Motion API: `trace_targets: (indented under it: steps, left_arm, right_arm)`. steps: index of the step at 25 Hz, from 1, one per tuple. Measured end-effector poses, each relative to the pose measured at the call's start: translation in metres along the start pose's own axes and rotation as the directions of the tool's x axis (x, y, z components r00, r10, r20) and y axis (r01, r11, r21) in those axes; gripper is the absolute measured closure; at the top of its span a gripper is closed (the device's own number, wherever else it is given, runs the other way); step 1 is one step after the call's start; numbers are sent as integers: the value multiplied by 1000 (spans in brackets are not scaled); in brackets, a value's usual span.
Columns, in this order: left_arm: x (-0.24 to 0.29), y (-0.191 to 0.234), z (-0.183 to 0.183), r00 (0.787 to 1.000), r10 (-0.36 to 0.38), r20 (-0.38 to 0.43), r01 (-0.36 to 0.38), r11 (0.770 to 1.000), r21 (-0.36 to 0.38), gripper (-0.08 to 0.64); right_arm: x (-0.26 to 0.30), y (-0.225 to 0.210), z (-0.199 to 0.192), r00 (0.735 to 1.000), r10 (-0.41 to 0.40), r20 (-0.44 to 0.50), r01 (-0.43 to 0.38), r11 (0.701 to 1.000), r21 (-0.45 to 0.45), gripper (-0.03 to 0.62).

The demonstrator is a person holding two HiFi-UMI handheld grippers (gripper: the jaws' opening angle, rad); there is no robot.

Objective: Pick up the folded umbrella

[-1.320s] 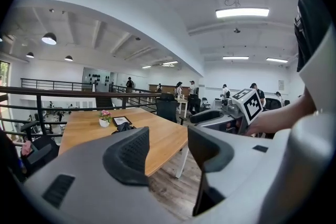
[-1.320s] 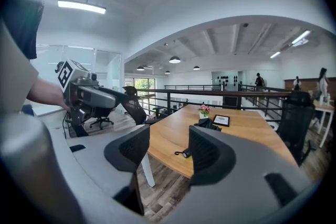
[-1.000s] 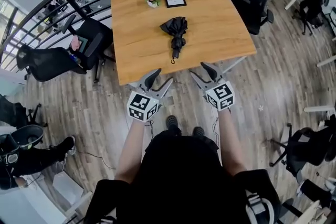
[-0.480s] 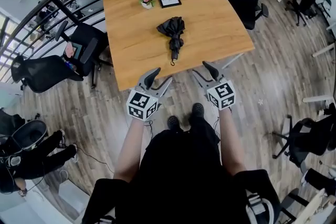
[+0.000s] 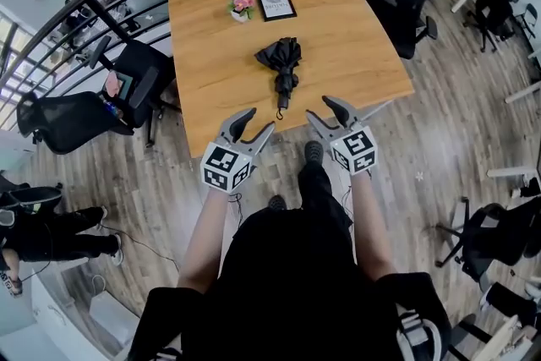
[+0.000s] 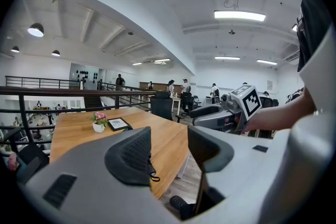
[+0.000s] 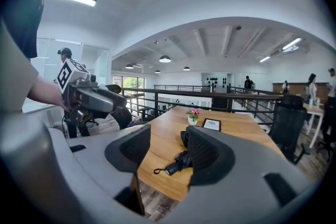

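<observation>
Both the left gripper [image 5: 258, 120] and the right gripper [image 5: 319, 108] hover at the near edge of the wooden table [image 5: 355, 30], jaws standing apart with nothing between them. The folded black umbrella [image 5: 283, 63] lies flat on the table just beyond them, untouched, its handle toward the person. A flower pot [image 5: 242, 8] and a picture frame [image 5: 277, 3] sit farther back.

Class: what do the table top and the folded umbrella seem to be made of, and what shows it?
Table: wood or wood-look laminate, matte; warm tan with faint grain lines. Umbrella: black fabric, probably synthetic; soft, loose folds. Its handle looks like hard black plastic, with a thin cord loop.
</observation>
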State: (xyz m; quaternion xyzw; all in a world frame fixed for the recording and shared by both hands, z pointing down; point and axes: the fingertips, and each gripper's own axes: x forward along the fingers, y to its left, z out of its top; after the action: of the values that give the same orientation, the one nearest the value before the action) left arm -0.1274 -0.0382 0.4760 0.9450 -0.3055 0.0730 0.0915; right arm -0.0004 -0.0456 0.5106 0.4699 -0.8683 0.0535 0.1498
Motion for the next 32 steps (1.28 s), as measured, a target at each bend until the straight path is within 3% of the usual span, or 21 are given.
trace_targets:
  steps: [17, 23, 32]
  left_arm:
    - [102, 44, 7, 998, 46, -33, -47, 998, -41, 327]
    - [132, 61, 2, 993, 106, -46, -109, 991, -75, 327]
    - [153, 89, -3, 973, 217, -79, -225, 967, -121, 327]
  right_arm:
    - [60, -103, 11, 997, 72, 7, -72, 997, 7, 365]
    - [83, -138, 6, 992, 122, -8, -122, 992, 10, 365]
    - [119, -172, 29, 979, 205, 4, -205, 979, -16, 368]
